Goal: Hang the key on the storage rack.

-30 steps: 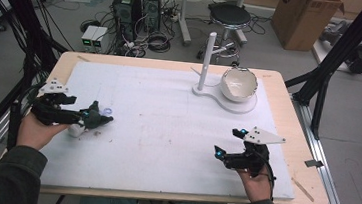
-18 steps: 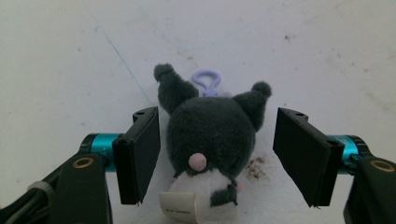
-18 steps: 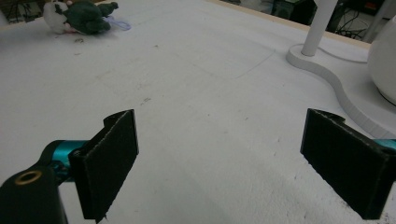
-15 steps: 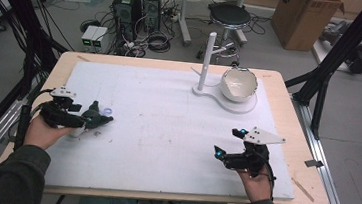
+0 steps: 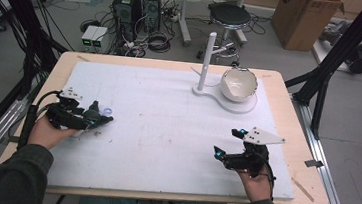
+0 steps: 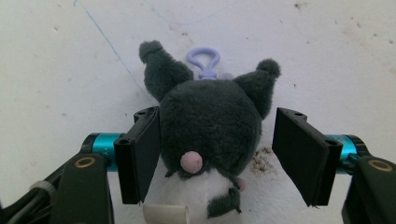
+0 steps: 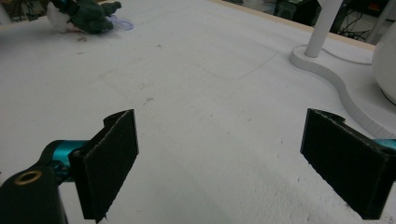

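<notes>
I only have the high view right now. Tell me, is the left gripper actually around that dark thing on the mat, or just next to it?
Observer: Around it. The left gripper view shows the left gripper with its jaws on either side of a dark grey plush toy. The jaws have just been closing. One pad touches the toy's head and the other still stands clear of it.
Operator: Which way is the toy lying?
Observer: Its ears and the purple clip point away from the gripper. Its white body lies toward the gripper.
</notes>
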Demonstrator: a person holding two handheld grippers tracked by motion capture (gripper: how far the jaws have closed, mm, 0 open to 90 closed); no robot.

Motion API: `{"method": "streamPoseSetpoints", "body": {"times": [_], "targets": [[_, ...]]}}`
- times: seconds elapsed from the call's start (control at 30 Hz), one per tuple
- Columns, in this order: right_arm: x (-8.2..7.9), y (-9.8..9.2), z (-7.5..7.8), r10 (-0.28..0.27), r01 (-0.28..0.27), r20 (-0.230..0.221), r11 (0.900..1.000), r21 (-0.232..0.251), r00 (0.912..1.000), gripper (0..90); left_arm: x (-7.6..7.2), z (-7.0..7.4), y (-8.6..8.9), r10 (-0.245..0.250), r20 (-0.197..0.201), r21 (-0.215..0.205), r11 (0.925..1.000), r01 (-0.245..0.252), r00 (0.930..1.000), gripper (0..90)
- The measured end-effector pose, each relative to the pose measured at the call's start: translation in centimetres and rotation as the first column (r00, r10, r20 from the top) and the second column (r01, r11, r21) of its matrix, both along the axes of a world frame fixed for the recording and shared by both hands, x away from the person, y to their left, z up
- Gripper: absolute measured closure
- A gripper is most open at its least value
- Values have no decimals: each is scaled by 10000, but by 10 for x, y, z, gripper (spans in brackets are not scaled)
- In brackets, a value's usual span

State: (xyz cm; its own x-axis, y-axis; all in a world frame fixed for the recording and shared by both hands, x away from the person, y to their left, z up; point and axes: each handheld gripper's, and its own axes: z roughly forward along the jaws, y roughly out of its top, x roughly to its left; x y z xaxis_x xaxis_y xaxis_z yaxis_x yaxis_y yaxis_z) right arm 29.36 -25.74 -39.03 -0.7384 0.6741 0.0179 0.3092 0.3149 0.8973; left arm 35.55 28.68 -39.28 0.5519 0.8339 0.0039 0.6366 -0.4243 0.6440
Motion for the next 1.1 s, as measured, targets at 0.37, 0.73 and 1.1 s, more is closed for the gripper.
{"method": "streamPoseSetpoints", "body": {"times": [0.37,0.73,1.1], "targets": [[1,0,-1,-23,23,25,10000,6,10000,105,4,-6,-2,294,-47,546,9981,-291,9996,321],[1,-1,0,-13,12,72,10000,33,10000,105,7,-13,-11,136,-268,916,9957,-111,9995,338],[1,-1,0,-27,27,94,10000,27,10000,106,7,-17,-12,69,-474,1125,9937,-15,9989,312]]}}
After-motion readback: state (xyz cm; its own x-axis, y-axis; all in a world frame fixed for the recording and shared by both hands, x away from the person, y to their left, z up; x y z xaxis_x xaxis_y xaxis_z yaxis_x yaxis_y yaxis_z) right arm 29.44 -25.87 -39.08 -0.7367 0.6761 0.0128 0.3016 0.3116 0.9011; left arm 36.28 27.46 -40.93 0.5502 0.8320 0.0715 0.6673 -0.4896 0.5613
